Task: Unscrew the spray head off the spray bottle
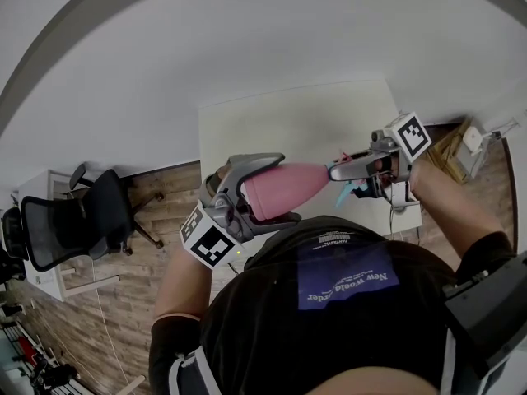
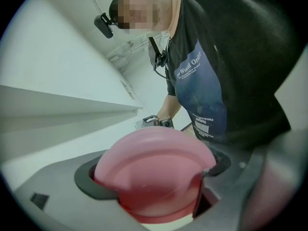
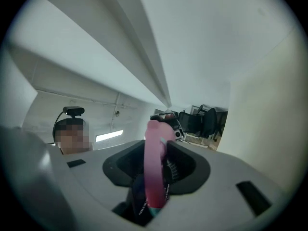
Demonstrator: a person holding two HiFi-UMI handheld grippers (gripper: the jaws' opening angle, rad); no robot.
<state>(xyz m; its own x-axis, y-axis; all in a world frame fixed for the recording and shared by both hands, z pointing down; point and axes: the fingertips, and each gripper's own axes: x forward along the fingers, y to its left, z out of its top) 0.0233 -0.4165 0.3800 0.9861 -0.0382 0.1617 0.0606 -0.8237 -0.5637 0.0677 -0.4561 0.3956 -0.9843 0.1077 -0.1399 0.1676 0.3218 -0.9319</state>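
**Pink bottle held level between two claws, above the table**

Head view: The spray bottle (image 1: 306, 183) is in the air over the near edge of a white table (image 1: 272, 122), lying on its side with its narrow end toward the person's right. The left claw (image 1: 286, 189) is clenched around the wide pink body, one jaw above and one below. The right claw (image 1: 339, 173) meets the bottle's narrow end, where the spray head (image 1: 346, 189) sits, though the grip there is hard to read from above. Both forearms come up from the bottom of the picture, elbows out, and the claws point toward each other. Only this view shows the whole layout, including an office chair (image 1: 74, 220) on the wooden floor (image 1: 165, 189) to the left.

Left gripper view: The round pink bottom of the bottle fills the space between the jaws, which press on both its sides. Behind it are the person's dark shirt and, far off, the other claw.

Right gripper view: This view alone settles the right grip: the jaws are closed on the narrow pink spray head, which stands upright between them, with a little teal at its base.
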